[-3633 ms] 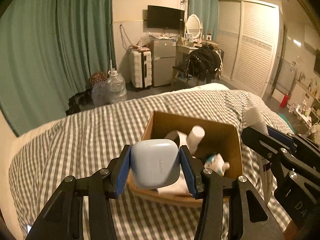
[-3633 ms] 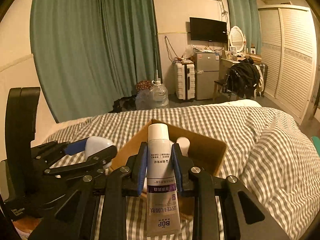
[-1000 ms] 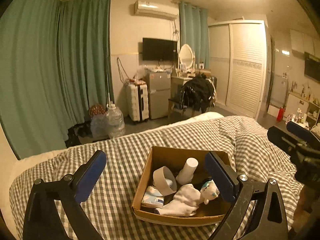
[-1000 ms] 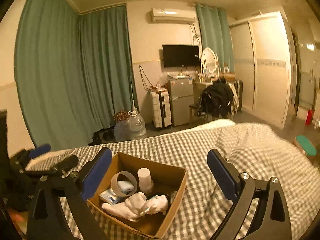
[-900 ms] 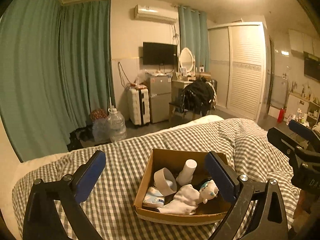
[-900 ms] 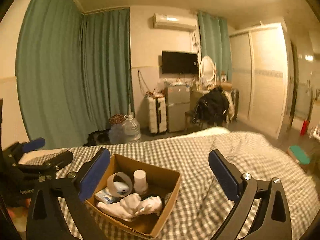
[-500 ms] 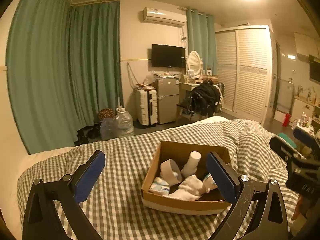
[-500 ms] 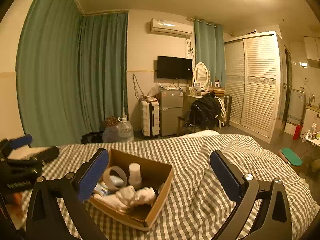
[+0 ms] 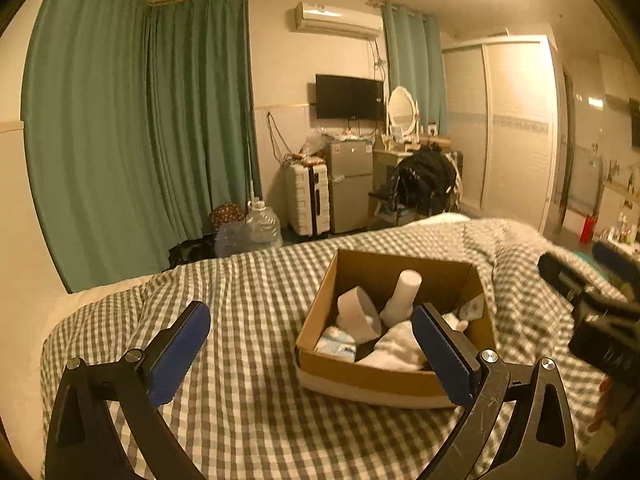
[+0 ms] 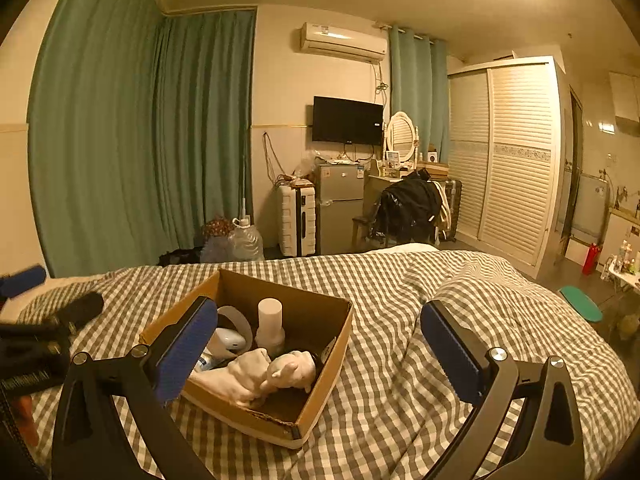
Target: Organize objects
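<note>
A bed (image 10: 400, 360) with a grey-and-white checked cover fills the lower part of both views. A cardboard box (image 9: 400, 268) (image 10: 316, 384) rests on the cover, open at the top.

The left gripper (image 9: 316, 354) is held above the cover with its jaws spread wide and empty; its right blue pad overlaps the near right corner of the box in the view. The right gripper (image 10: 316, 348) is likewise spread wide and empty, its left pad in front of the box's left wall.

Contents of the box:
- a white cylindrical bottle (image 9: 402, 294) (image 10: 270, 320), upright, near the centre;
- a tape roll (image 9: 356, 314) (image 10: 236, 324), beside the bottle;
- a pale earbud case (image 10: 230, 339), inside the tape roll;
- a white soft toy (image 10: 256, 376), along the near wall.
</note>
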The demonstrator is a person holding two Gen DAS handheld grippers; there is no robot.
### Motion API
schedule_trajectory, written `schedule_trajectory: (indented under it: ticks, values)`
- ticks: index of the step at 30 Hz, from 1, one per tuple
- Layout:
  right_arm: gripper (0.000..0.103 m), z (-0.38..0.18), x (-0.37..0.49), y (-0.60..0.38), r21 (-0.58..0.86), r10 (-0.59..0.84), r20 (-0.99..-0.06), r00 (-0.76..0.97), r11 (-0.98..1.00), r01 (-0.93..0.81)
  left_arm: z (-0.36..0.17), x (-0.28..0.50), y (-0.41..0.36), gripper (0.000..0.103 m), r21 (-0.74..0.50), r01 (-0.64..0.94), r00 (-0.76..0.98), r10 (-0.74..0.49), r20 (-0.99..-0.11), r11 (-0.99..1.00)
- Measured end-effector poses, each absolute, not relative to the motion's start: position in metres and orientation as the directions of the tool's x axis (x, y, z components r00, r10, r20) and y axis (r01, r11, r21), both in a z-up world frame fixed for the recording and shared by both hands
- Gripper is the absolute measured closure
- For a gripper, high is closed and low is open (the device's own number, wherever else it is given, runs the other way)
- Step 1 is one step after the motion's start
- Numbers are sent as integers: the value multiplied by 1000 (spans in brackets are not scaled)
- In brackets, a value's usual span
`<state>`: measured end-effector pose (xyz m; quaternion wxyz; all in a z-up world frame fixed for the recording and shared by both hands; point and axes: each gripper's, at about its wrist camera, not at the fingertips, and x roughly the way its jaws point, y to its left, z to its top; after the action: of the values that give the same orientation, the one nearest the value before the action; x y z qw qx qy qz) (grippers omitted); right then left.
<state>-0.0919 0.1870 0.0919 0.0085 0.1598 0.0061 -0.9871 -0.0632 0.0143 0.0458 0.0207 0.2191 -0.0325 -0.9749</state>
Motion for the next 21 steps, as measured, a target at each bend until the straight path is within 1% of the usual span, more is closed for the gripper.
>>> schedule_trajectory:
  ticks: [3, 7, 21]
  values:
    - [1, 92, -92, 188, -6, -8, -319, -948, -1000, 10, 44, -65, 15, 0, 91, 42, -898, -78, -434, -995]
    - [1, 92, -93, 188, -2, -5, -317, -948, -1000, 6, 44, -61, 16, 0, 93, 44, -900, -80, -428, -995]
    - [1, 88, -94, 185, -9, -6, -332, -943, -1000, 9, 48, -61, 11, 0, 54, 41, -900, -61, -432, -998]
